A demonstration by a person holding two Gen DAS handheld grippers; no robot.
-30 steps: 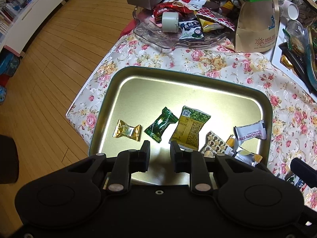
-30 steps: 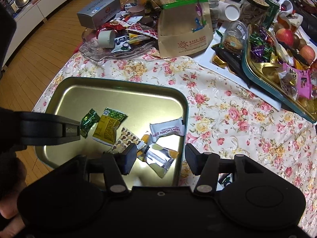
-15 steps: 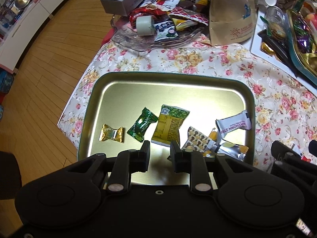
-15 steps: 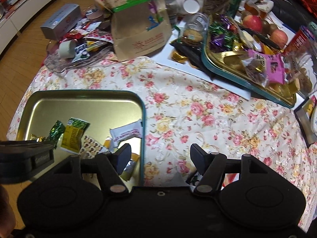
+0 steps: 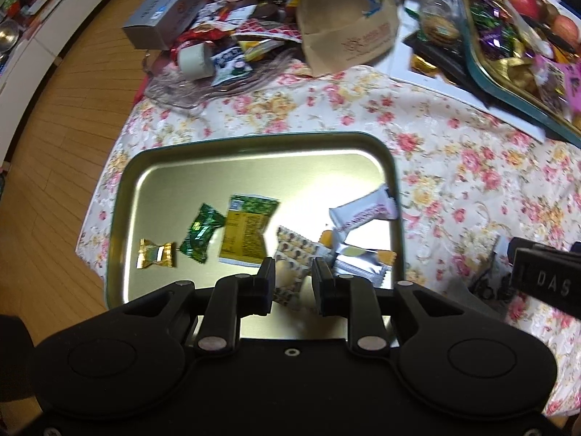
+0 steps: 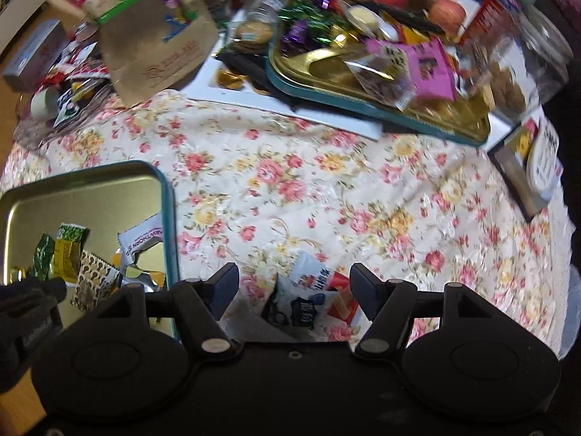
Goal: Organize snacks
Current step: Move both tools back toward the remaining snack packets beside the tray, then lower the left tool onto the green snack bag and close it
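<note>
A gold tray with a teal rim [image 5: 254, 167] lies on the floral cloth and holds several wrapped snacks: a gold candy [image 5: 156, 253], a green candy [image 5: 200, 232], a yellow-green packet [image 5: 247, 230], a patterned packet [image 5: 292, 254] and a white bar [image 5: 363, 212]. My left gripper [image 5: 292, 278] hovers over the tray's near edge, jaws narrowly apart and empty. My right gripper [image 6: 294, 281] is open above a white and black packet [image 6: 303, 298] and a red packet [image 6: 343, 299] on the cloth, right of the tray [image 6: 169, 218].
A second teal tray [image 6: 363, 101] full of snacks stands at the back right. A brown paper bag [image 6: 156, 40], a grey box [image 5: 163, 14] and a clear dish of snacks [image 5: 218, 69] stand at the back. Wooden floor lies left of the table.
Both grippers have swung to the right. The right gripper has left the tray and now hovers over loose packets on the cloth. The jaws have kept their openings.
</note>
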